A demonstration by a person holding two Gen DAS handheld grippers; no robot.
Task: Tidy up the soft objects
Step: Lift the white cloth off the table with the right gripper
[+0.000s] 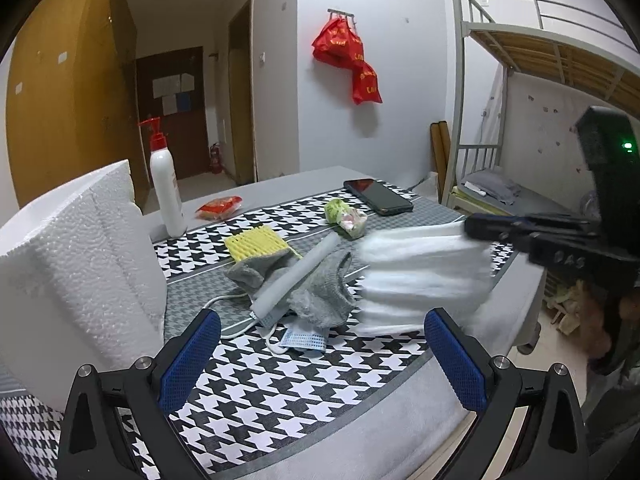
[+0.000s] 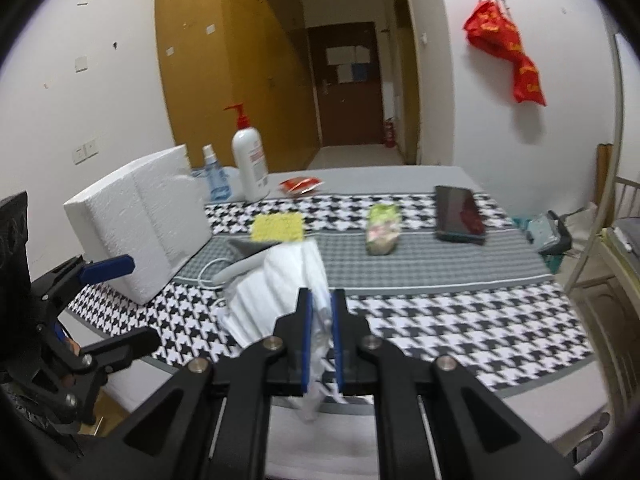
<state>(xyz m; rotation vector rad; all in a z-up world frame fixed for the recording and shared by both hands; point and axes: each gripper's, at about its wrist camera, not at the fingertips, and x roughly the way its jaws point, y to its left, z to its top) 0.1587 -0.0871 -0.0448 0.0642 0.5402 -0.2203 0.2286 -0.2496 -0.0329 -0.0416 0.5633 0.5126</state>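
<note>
R gripper point(image 2: 321, 340), jaws nearly shut, pinches a white pleated cloth point(image 2: 276, 292) by one edge, raised just above the houndstooth-covered table point(image 1: 280, 400). L gripper point(image 1: 320, 360) hangs w/ jaws wide apart, nothing between them. Sorting looks barely begun: grey sock point(image 1: 320, 300), foam tube point(image 1: 296, 276), blue face mask point(image 1: 304, 340), yellow mesh pad point(image 1: 256, 242) lie jumbled beside the foam box point(image 1: 80, 260).

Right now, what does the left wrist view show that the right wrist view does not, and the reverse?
Only the left wrist view: a crumpled grey knitted sock and a light blue surgical mask. Only the right wrist view: a small clear blue spray bottle. Both views: the pleated white fabric bundle clamped in the right gripper, the white pump bottle and the black phone.
</note>
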